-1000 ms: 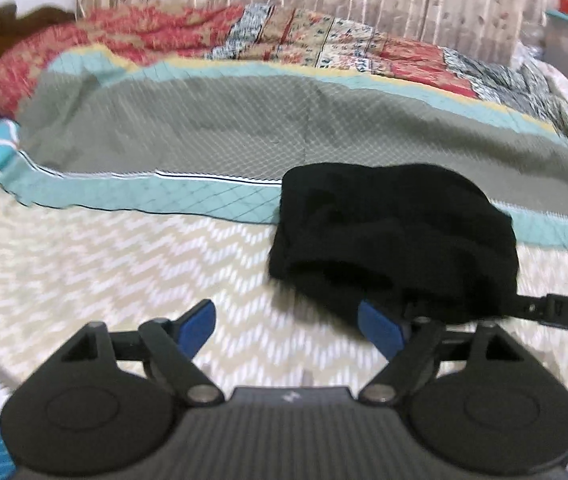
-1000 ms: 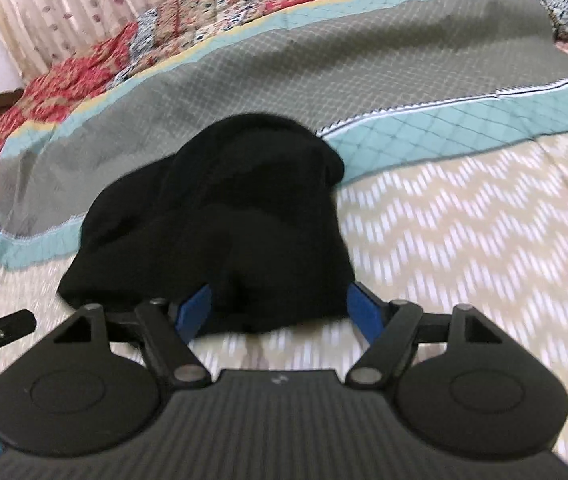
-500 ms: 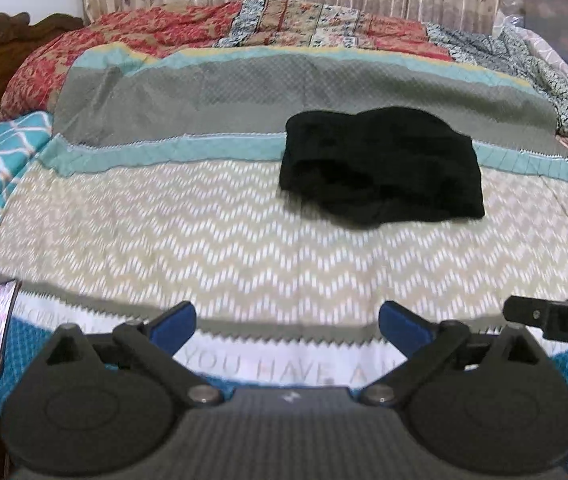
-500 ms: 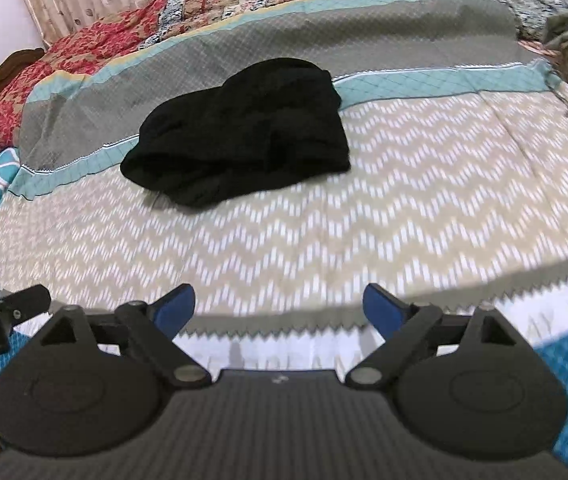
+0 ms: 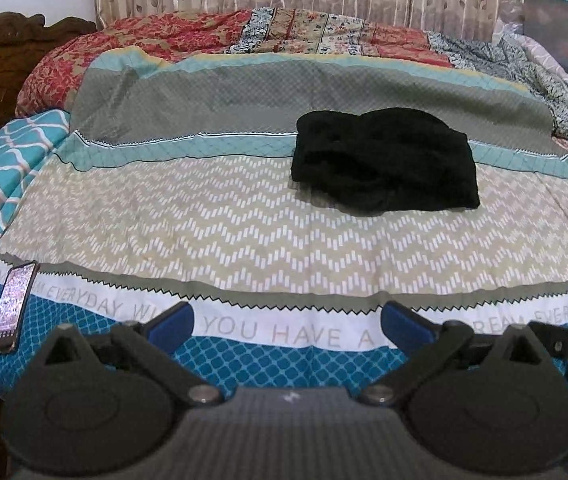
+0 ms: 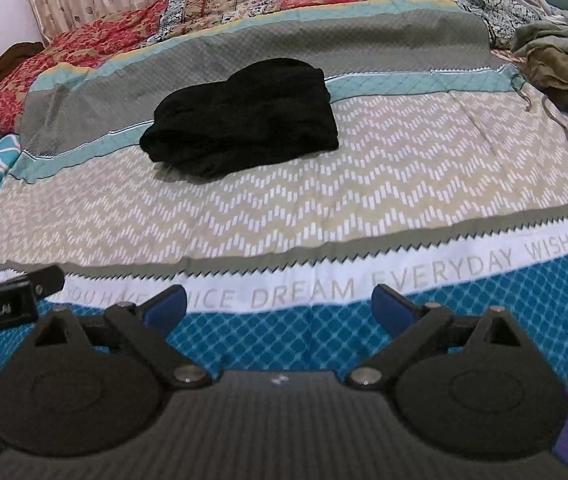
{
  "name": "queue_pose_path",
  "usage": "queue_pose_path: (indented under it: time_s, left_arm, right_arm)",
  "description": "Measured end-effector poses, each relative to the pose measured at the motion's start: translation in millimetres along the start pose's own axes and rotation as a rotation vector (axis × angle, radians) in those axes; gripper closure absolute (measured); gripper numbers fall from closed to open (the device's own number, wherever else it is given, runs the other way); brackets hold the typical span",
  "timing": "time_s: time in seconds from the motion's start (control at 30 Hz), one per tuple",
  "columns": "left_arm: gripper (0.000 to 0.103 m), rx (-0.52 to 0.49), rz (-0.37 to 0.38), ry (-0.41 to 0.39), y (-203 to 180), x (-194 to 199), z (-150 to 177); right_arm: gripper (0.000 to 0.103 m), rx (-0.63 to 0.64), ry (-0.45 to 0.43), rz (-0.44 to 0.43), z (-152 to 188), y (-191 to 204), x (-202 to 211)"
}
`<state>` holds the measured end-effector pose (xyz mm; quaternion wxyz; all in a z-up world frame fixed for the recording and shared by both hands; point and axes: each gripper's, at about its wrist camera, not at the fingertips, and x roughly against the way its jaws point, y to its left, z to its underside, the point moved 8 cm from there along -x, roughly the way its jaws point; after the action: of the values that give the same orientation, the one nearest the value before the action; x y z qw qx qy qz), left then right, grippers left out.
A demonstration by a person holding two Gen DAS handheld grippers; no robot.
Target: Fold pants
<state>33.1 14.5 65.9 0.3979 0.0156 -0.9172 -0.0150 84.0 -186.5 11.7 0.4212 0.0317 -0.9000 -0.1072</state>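
The black pants (image 5: 383, 164) lie folded into a compact bundle on the bed cover, across its teal stripe and zigzag band; the right wrist view shows the pants (image 6: 244, 120) left of centre. My left gripper (image 5: 287, 320) hangs open over the bed's near edge, well short of the bundle, with only the lettered border between its blue pads. My right gripper (image 6: 279, 306) is just as far back; its jaws are opening and hold nothing. Each gripper shows at the edge of the other's view.
A phone (image 5: 12, 308) lies on the blue border at the near left. A carved wooden headboard (image 5: 4, 52) stands on the left. Crumpled olive and grey clothes (image 6: 563, 64) are heaped at the bed's right side. A patterned quilt (image 5: 284, 36) and curtains run along the back.
Both grippers have let go of the pants' near edge, opened wider and pulled back toward the bed's near edge. The folded bundle has stayed in place.
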Motion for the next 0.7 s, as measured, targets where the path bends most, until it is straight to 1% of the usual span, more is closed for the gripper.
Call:
queue_pose_path:
  time_s: [0.2,0.3,0.43,0.7]
  left_arm:
    - [0.000,0.012,-0.017,0.007,5,0,4]
    - [0.000,0.008,-0.048,0.011,8,-2,5]
    - [0.000,-0.023,-0.093,0.010,8,-4,7]
    - [0.000,-0.039,-0.148,0.029,12,-10,11]
  right_arm:
    - [0.003,0.052,-0.024,0.054,4,5,6]
    - [0.003,0.064,-0.037,0.054,3,6,10]
    - [0.003,0.074,-0.052,0.064,3,8,12]
    - [0.003,0.067,-0.039,0.064,5,9,7]
